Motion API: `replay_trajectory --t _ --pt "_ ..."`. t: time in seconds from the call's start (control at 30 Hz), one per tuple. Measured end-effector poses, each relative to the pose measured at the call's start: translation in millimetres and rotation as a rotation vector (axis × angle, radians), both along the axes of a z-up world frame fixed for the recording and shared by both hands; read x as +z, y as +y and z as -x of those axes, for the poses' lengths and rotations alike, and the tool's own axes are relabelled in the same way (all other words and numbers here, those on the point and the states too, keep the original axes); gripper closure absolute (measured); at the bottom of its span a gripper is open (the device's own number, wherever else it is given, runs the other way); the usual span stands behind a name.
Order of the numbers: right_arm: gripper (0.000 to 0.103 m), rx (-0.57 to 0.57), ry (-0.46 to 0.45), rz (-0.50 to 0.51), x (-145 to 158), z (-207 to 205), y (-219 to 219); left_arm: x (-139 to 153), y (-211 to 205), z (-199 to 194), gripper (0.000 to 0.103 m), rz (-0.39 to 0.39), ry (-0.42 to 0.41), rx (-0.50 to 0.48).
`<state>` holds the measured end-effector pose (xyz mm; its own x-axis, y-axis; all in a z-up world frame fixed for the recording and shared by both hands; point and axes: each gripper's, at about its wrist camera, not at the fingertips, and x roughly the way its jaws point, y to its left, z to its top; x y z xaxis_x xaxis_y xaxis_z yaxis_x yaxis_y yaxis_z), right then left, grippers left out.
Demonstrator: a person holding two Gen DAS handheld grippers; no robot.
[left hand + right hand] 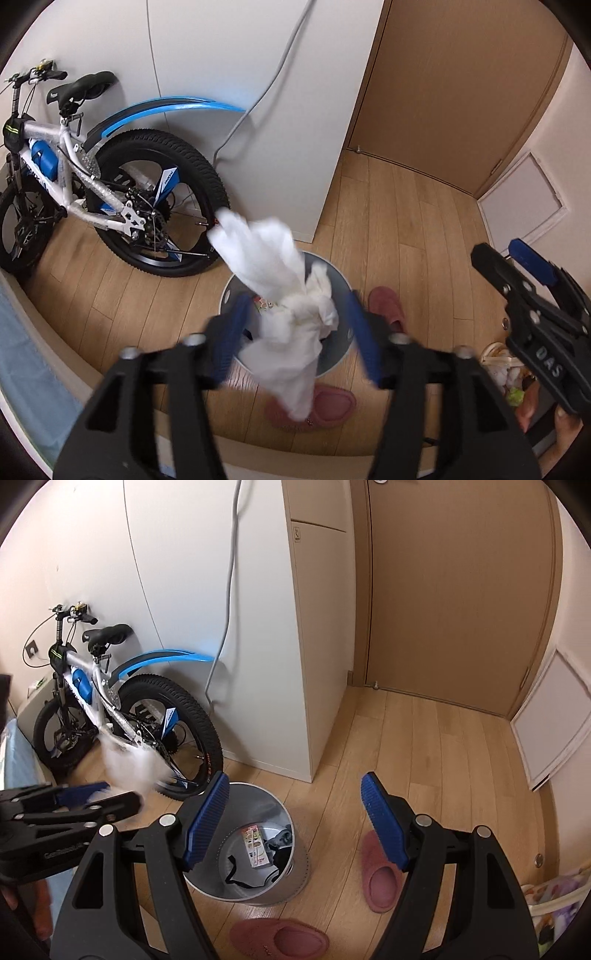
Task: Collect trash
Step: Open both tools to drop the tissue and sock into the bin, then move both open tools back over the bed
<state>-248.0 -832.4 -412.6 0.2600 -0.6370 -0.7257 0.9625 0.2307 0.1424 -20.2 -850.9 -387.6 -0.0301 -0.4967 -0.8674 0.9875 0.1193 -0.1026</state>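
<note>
A crumpled white tissue wad (291,306) hangs in the air between the spread blue pads of the left claw (295,336), directly over the mouth of the round grey trash bin (295,890) on the wooden floor; the pads stand clear of the paper on both sides, so it looks released and on its way down rather than held. In the right wrist view the same paper shows only as a white blur beside the left claw, in front of the bicycle (122,716) at the far left. The right claw (291,819) is also wide open and holds nothing, hovering over the bin. Inside the bin lie a small printed packet (255,845) and some dark scraps, so part of the collecting seems done. Two pink slippers (380,875) sit on the floor near the bin, one to its right, one nearer. A bag with colourful contents (506,373) at the near right edge may be further trash, though I cannot tell.
</note>
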Motion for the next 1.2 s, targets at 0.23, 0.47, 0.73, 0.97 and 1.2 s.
replay_trajectory --t 0.23,0.47,0.73,0.97,1.2 --pt "0.032 0.035 -0.021 -0.022 -4 -4 1 6 1 -1 0.025 -0.007 -0.017 0.011" --pt "0.032 0.099 -0.003 -0.003 4 -27 11 31 48 -16 0.025 -0.006 -0.05 0.095" --pt "0.032 0.285 -0.04 0.044 36 -80 46 81 143 -44 0.025 0.028 -0.088 0.266" --pt "0.032 0.562 -0.101 0.041 75 -145 111 125 255 -69 0.025 0.064 -0.119 0.462" --pt "0.032 0.827 -0.112 0.053 125 -197 204 155 383 -93 0.025 0.067 -0.155 0.709"
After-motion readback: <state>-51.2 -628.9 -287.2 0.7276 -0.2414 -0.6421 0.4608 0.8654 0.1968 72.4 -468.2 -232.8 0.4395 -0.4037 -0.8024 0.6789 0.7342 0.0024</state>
